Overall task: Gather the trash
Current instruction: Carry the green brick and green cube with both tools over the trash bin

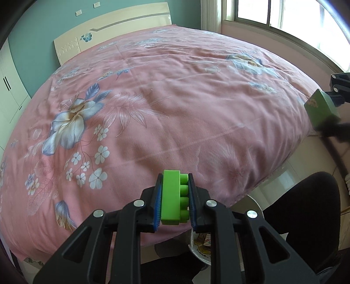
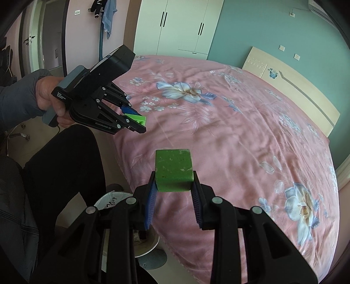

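My left gripper is shut on a bright green toy brick with studs on its side, held above the near edge of the pink bed. It also shows in the right wrist view, with the brick between its jaws. My right gripper is shut on a dark green block, held over the bed's corner. That block shows at the right edge of the left wrist view. A white trash bin stands on the floor below, partly hidden behind the right gripper.
The bed with a pink floral cover fills both views. The bin's rim shows under the left gripper. The person's dark legs are beside the bin. A wardrobe, a window and a headboard stand around the bed.
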Motion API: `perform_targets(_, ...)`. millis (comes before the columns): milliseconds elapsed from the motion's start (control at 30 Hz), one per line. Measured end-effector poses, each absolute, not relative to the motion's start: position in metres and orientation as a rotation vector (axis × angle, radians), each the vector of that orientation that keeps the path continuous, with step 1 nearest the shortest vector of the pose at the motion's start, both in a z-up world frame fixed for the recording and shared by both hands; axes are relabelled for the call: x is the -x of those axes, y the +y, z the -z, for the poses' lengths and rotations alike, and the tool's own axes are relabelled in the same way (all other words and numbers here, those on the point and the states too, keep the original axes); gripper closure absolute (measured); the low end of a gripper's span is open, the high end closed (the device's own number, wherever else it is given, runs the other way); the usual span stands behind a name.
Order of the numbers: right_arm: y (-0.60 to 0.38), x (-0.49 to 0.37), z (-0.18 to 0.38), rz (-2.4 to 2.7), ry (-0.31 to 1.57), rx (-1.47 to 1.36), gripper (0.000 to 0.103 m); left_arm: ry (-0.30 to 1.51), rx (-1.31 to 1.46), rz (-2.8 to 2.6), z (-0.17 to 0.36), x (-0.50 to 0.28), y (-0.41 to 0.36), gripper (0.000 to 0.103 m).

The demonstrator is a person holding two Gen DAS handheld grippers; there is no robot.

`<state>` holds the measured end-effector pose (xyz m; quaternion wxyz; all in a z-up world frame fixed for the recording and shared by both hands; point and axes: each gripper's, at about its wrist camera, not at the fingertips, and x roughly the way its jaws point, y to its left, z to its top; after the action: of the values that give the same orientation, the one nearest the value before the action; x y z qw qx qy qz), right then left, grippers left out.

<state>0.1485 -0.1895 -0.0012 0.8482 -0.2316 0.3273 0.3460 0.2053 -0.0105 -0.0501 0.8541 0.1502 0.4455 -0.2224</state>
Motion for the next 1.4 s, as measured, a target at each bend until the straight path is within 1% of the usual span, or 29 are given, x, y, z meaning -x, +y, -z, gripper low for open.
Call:
perform_targets(433, -0.166, -0.092, 0.04, -0.79, 0.735, 0.475, 0.072, 0.976, -0.359, 0.56, 0.081, -0.127, -0.023, 0.08)
perform_targets(700, -0.152, -0.069, 0.072, -0.827, 0.787, 0.438, 0.072, 1.038, -0.317, 0.587, 0.112, -0.099, -0.032, 0.08)
perform_targets(933, -0.151, -0.062, 0.108, -0.817, 0.87, 0.402, 0.072, 1.117, -0.31, 0.597, 0.151, -0.089, -0.037, 0.08)
perform_targets(1400, -0.147, -0.079, 0.155, -0.776, 0.992, 0.368, 0.072, 1.24, -0.287, 0.571, 0.21, -0.103, -0.038, 0.08)
